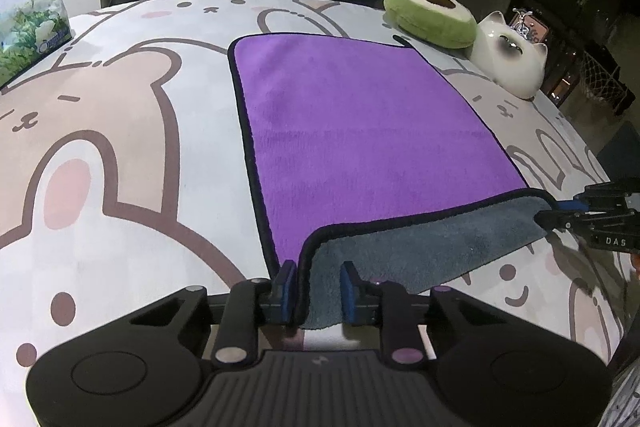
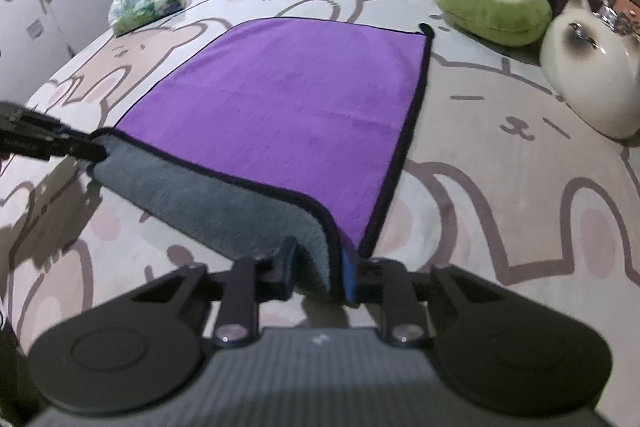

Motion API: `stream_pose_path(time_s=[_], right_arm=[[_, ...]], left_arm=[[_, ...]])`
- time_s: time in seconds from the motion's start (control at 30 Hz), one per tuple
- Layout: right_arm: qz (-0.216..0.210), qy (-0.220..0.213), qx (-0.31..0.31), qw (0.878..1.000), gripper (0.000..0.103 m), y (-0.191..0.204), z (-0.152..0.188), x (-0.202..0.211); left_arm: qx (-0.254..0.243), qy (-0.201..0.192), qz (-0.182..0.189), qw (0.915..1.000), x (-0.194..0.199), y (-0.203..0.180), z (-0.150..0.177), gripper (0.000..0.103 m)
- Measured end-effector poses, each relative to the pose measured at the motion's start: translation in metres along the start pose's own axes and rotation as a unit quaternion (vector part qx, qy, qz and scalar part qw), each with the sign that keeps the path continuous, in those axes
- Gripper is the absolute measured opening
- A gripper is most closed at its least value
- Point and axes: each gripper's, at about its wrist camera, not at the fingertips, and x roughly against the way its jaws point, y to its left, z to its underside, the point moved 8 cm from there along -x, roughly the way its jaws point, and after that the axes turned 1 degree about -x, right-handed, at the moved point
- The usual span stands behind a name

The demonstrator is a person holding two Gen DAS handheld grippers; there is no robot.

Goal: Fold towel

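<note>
Left wrist view: the towel (image 1: 360,131) lies flat on the cartoon-print table (image 1: 120,147), purple face up, its near edge lifted and showing grey. The left gripper (image 1: 318,291) is clamped on the near-left corner, the right gripper (image 2: 318,277) on the near-right. The far edge lies straight ahead of both, with open cloth between. A plush avocado (image 1: 430,13) and cat figure (image 1: 510,61) sit near the far-right corner.
</note>
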Motion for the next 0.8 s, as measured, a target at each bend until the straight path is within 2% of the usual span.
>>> stream_pose_path(time_s=[0.17,0.27,0.5,0.8], right_arm=[[-0.003,0.003,0.003,1.0,0.011,0.002,0.003,0.001],[-0.004,0.006,0.003,1.0,0.007,0.003,0.003,0.001],[-0.002,0.008,0.004,1.0,0.005,0.004,0.001,0.003],[0.003,-0.02,0.002,1.0,0.005,0.002,-0.011,0.016]], left_arm=[[-0.001,0.012,-0.003,0.9999,0.0,0.003,0.001,0.013],[-0.003,0.018,-0.007,0.9998,-0.001,0.002,0.0,0.005],[-0.005,0.019,-0.008,0.9998,0.001,0.002,-0.002,0.004],[0.01,-0.019,-0.005,0.9998,0.018,0.003,-0.023,0.004]])
